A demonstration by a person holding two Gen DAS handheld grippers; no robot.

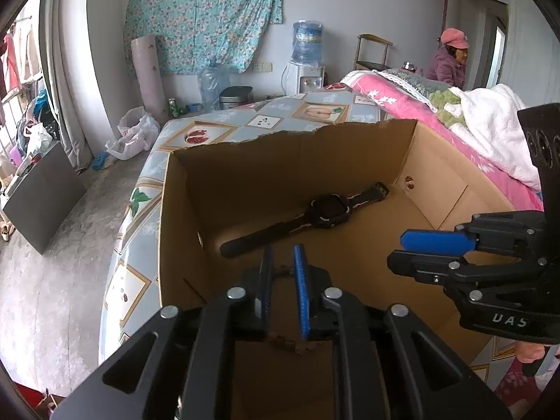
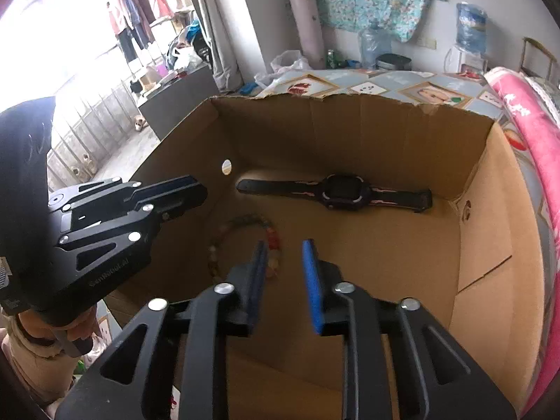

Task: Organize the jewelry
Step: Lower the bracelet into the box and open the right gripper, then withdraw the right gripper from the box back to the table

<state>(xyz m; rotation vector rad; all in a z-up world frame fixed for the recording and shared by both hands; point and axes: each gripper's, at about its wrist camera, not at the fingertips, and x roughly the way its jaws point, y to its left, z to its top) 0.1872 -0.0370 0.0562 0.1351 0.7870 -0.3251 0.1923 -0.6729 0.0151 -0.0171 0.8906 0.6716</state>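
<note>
Over on the left side, the left gripper [image 2: 196,194] hangs above the left wall of the cardboard box [image 2: 483,231], its jaws drawn nearly together with only a narrow gap. In its own wrist view a small dark piece sits between its pads [image 1: 300,273], but whether that piece is pinched or just lying behind them, I cannot tell.

Moving along the box floor, there's a beaded bracelet [image 2: 245,241] lying in a loose ring near the left wall, pale and reddish beads, partly hidden behind the right gripper's left finger.

Centre now: the right gripper [image 2: 285,266] is poised over the box's open top, jaws apart, holding nothing, blue pads [image 2: 313,280] facing each other with bare cardboard showing between them.

Further back, a black watch [image 2: 341,192] with pinkish trim on the case lies flat and stretched out along the far wall, strap ends pointing left and right, well apart from both grippers and near the bracelet without touching it.

The box's far rim is torn and ragged. It rests on a patterned cloth surface [image 1: 196,133], and at far right a pink blanket [image 2: 525,122] runs just beside the box wall.
</note>
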